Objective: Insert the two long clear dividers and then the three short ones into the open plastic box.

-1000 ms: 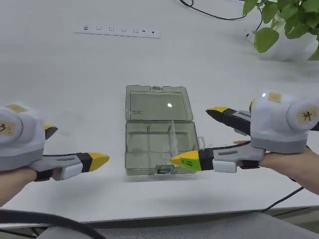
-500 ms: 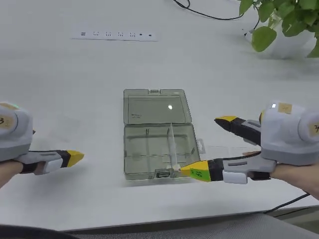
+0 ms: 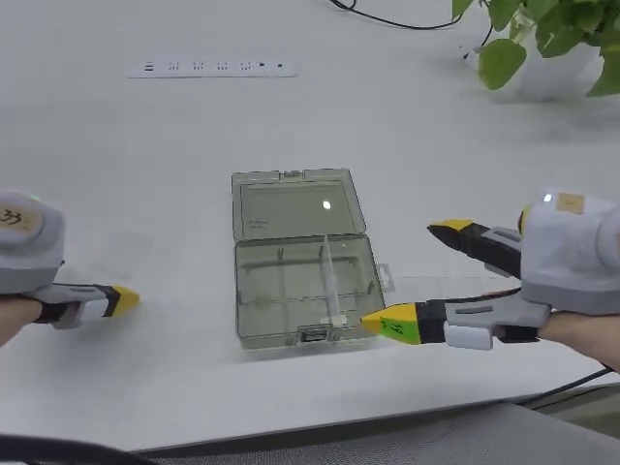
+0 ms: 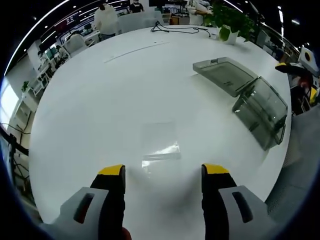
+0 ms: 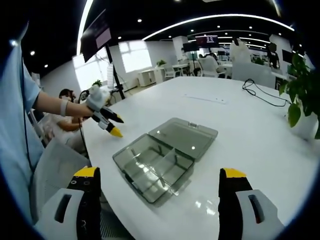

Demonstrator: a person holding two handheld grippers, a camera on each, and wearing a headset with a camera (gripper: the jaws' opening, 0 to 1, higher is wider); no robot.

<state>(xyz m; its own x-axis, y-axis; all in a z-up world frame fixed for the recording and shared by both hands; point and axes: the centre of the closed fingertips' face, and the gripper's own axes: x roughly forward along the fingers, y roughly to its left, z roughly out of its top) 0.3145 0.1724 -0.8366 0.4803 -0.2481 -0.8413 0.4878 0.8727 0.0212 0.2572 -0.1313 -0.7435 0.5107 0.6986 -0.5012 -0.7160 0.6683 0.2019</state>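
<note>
**Next clear divider to be fetched; both hand-held grippers released and empty.**

The open plastic box [image 3: 300, 291] is set mid-worktop [image 3: 145, 145], lid laid back toward 12 o'clock, with one upright divider [image 3: 329, 281] inside running 12 to 6. Just ahead of the left hand-held gripper [image 4: 162, 172] a loose clear divider [image 4: 161, 154] lies flat, long axis 9 to 3. A descent and a pinch across its thin edge are judged next. The right hand-held gripper [image 3: 418, 276] is held at the box's 3 o'clock.

White table [image 3: 436, 126] in an open office (ceiling strip lights [image 5: 215, 17], bright windows [image 5: 135, 57]).
</note>
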